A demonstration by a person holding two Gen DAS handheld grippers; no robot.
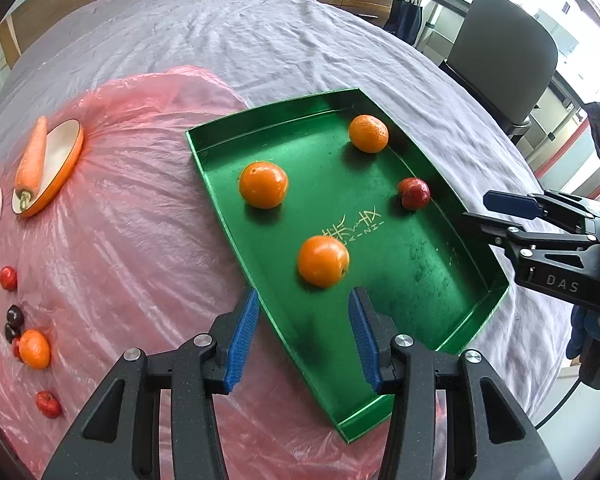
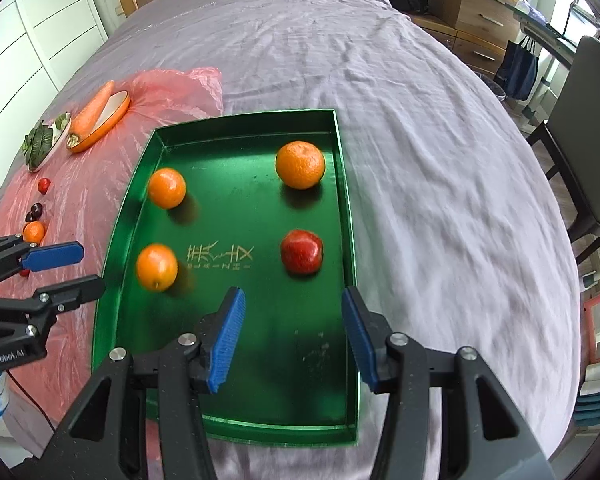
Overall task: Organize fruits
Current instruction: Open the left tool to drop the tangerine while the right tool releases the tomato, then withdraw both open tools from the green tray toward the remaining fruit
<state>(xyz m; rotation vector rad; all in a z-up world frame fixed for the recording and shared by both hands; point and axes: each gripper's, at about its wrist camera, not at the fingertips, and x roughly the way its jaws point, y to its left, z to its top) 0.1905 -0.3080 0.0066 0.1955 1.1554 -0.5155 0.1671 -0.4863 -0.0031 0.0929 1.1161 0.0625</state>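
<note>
Fruit in the green tray [image 2: 346,184]: three oranges [image 2: 167,188] and one red apple [image 2: 301,251]. Tray's long side runs away up the bed [image 2: 420,120]. Both tongs, left [image 1: 304,336] and right [image 2: 294,336], hang spread and empty.

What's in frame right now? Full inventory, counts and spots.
tray: 1, green, on the bed, partly over the plastic sheet
oranges in tray: 3, orange, two by the left wall, one far right
red fruit in tray: 1, red, near the right wall
plastic sheet: 1, pink, left of the tray
loose orange: 1, orange, on the sheet
small red fruits: at least 2, on the sheet
dark fruits: 2, beside the loose orange
carrot: 1, orange, on an orange-rimmed dish
leafy greens: on a second plate
left hand-held gripper: open, empty
right hand-held gripper: open, empty
</note>
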